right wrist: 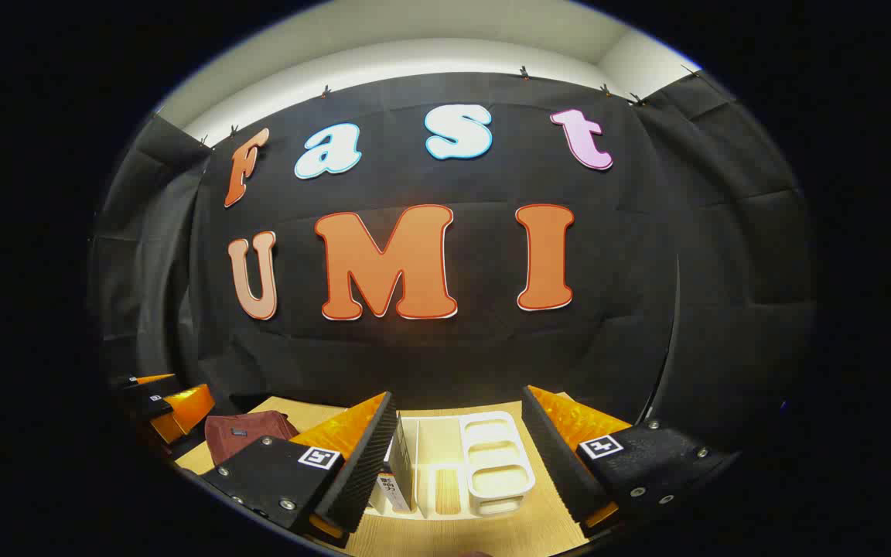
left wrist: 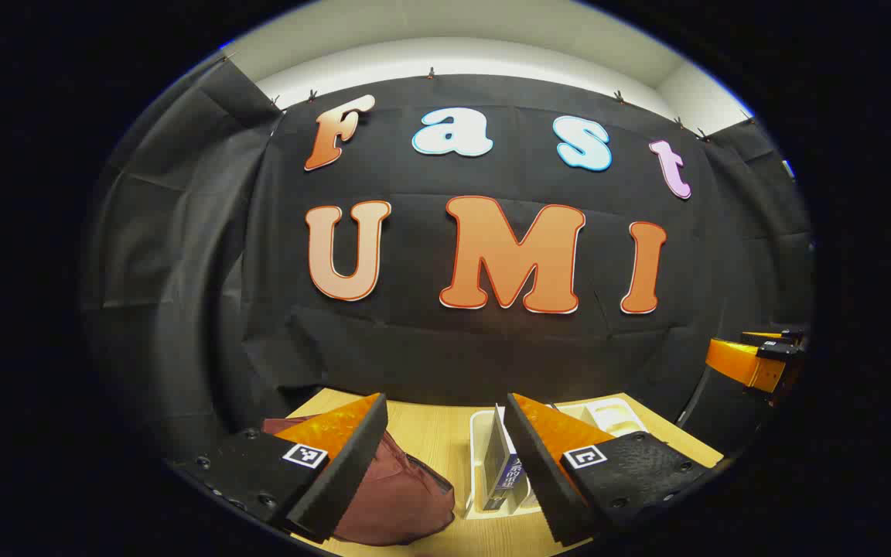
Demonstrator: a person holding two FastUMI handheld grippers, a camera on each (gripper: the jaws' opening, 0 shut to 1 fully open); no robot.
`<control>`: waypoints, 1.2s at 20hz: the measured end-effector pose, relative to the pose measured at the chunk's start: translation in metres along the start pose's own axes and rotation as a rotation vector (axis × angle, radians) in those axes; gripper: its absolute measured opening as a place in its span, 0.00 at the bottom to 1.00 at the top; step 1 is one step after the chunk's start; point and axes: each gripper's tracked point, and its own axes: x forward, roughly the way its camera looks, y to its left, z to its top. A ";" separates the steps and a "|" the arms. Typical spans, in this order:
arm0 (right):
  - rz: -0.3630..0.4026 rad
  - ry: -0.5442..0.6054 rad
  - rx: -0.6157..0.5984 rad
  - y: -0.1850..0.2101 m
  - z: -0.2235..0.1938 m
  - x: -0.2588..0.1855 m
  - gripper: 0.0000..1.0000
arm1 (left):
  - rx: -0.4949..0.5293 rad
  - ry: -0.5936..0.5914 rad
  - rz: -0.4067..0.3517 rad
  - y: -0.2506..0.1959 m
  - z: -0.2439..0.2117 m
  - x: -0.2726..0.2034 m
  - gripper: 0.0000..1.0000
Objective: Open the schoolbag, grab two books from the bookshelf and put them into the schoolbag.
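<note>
The schoolbag, a dark maroon soft bag, lay on the wooden table at about seven o'clock in my left gripper view, its bulk partly behind my left gripper's left finger. In the right gripper view I saw the same bag at about eight o'clock, flat on the table's far left part. I could not tell whether its zip was open.

The white bookshelf stood on the table just right of the bag, at six o'clock in the left gripper view, with a blue-spined book upright in it, close beside my right-hand finger. In the right gripper view the bookshelf sat at six o'clock between my fingers, its divided slots facing up, and a book stood at its left end, just beside the left finger.

My left gripper was released, fingers spread wide and holding nothing. My right gripper was likewise spread apart and empty. Each gripper showed at the edge of the other's view: the right at three o'clock, the left at eight o'clock.
</note>
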 end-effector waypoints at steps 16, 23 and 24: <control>-0.011 0.017 0.005 -0.004 0.001 0.014 0.96 | 0.042 -0.019 -0.008 -0.004 0.004 0.017 0.95; -0.001 0.027 -0.005 0.001 -0.002 0.016 0.96 | 0.031 -0.004 0.002 0.005 -0.001 0.022 0.95; -0.004 0.029 -0.005 0.001 -0.003 0.016 0.96 | 0.026 -0.003 0.001 0.006 -0.003 0.021 0.95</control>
